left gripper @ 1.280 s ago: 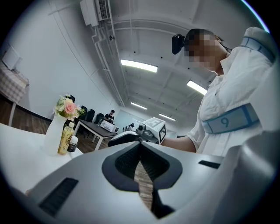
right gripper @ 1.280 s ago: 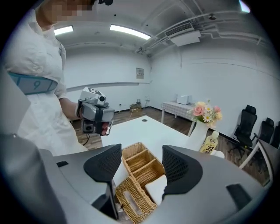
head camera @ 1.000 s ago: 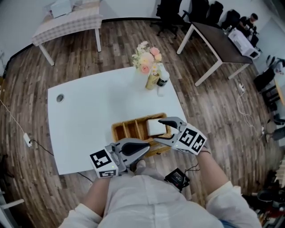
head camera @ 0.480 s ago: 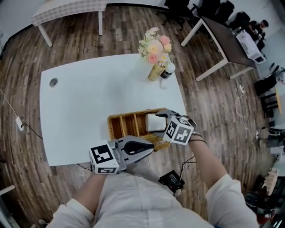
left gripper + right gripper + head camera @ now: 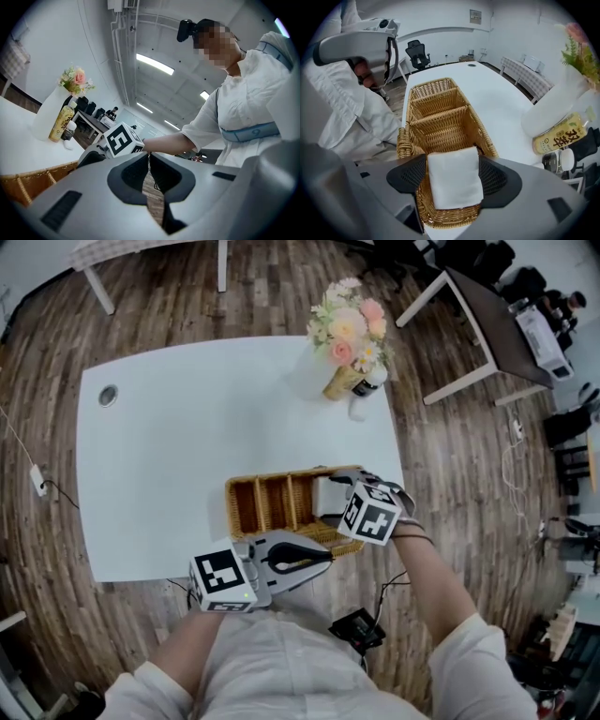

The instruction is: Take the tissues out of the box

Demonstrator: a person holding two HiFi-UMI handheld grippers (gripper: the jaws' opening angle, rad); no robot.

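Note:
A three-part wicker basket (image 5: 258, 486) (image 5: 436, 101) sits at the near edge of the white table (image 5: 187, 446). A white tissue pack (image 5: 454, 180) lies in its right end compartment. My right gripper (image 5: 452, 164) (image 5: 330, 498) reaches down over that compartment with its jaws opening. The pack lies between the pads, which stand close against its two sides. My left gripper (image 5: 328, 559) (image 5: 149, 157) hovers just in front of the basket, off the table's edge. Its jaws are shut with nothing between them.
A white vase of flowers (image 5: 352, 329), a yellow bottle (image 5: 342, 382) and a small dark-capped bottle (image 5: 366, 390) stand at the table's far right. A cable hole (image 5: 108, 395) marks the far left corner. A black device (image 5: 356, 629) lies on the wooden floor by the person.
The right gripper has come further over the basket's right end and now covers most of the tissue pack in the head view. The left gripper stays shut in front of the basket.

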